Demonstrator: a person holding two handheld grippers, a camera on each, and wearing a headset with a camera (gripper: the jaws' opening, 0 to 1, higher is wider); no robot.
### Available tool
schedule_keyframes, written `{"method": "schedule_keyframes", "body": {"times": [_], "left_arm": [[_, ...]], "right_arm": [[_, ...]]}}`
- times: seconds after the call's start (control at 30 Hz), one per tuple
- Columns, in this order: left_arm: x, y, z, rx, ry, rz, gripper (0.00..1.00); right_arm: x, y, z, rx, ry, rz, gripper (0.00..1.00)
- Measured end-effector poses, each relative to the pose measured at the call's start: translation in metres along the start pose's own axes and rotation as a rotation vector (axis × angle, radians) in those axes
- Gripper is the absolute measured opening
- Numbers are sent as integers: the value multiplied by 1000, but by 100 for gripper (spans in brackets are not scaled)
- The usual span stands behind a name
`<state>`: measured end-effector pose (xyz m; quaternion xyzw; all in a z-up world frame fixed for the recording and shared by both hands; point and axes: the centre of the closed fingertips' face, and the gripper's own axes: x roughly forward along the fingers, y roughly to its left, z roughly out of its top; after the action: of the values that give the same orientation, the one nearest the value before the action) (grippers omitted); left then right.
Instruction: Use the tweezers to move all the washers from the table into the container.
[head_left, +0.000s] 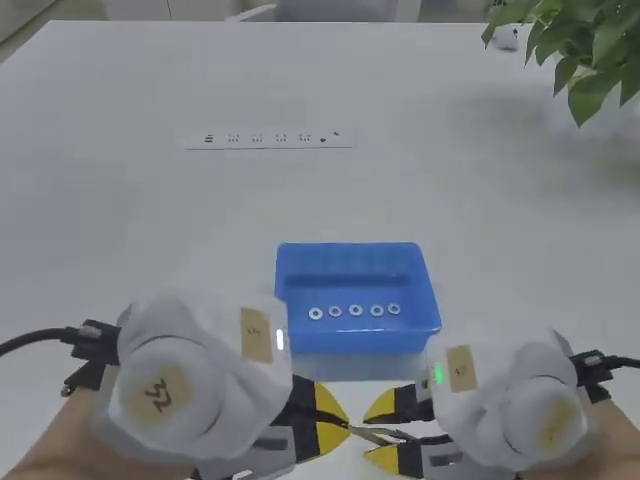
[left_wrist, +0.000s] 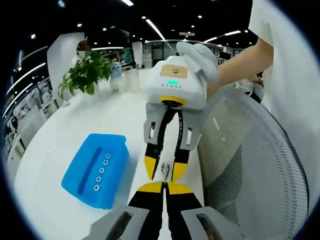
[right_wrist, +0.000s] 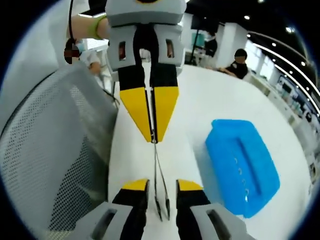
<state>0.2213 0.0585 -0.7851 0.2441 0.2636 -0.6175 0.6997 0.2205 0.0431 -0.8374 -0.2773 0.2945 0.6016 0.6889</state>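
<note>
Nearest the headset, the left gripper (head_left: 338, 428) and the right gripper (head_left: 382, 432) point tip to tip low over the near edge of the white counter (head_left: 150, 220), each in a white housing held by one of the person's hands. Between them runs a pair of slim metal tweezers (right_wrist: 156, 160). In the right gripper view the left gripper's yellow-and-black jaws are pressed together on the joined end of the tweezers, with only a thin seam between them. The right gripper's own jaws stand apart on either side of the tweezers' two arms, and a narrow gap shows on each side. Just beyond the grippers sits a blue rectangular plastic container (head_left: 300, 262), flat on the counter. Five small silver ring washers (head_left: 355, 311) lie in a straight row on its floor, close to its near wall and evenly spaced. Farther back on the counter, well apart from the container, lies a long white power strip (head_left: 268, 139). A green leafy plant (head_left: 590, 50) hangs into the far right corner of the head view. In the left gripper view a grey mesh chair (left_wrist: 250, 165) stands beside the counter's edge, next to the person's white sleeve.
</note>
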Motion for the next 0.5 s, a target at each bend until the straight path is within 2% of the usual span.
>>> {"method": "schedule_keyframes", "body": {"times": [0.03, 0.1, 0.2, 0.23, 0.27, 0.3, 0.33, 0.37, 0.47, 0.5], "left_arm": [[0, 0, -3, -2, 11, -2, 0], [1, 1, -13, -17, 38, -15, 0], [6, 1, -33, -15, 111, -29, 0], [8, 0, -44, -29, 152, -39, 0], [11, 0, -49, -34, 171, -43, 0], [14, -1, -57, -42, 213, -54, 0], [15, 0, -62, -33, 243, -51, 0], [17, -1, -65, -17, 279, -45, 0], [21, -4, -71, -18, 334, -46, 0], [22, -5, -73, -21, 350, -47, 0]], "right_arm": [[-4, -1, 2, 47, -37, -21, 31], [-14, -3, 4, 79, -74, -56, 39], [-41, -6, 2, 140, -136, -139, 45], [-49, -7, 0, 155, -151, -160, 49], [-60, -9, -3, 178, -167, -194, 52], [-68, -10, -7, 187, -166, -215, 55], [-80, -11, -12, 195, -159, -236, 57], [-84, -11, -15, 198, -157, -245, 58], [-114, -16, -29, 236, -138, -332, 57], [-118, -16, -30, 239, -137, -340, 57]]}}
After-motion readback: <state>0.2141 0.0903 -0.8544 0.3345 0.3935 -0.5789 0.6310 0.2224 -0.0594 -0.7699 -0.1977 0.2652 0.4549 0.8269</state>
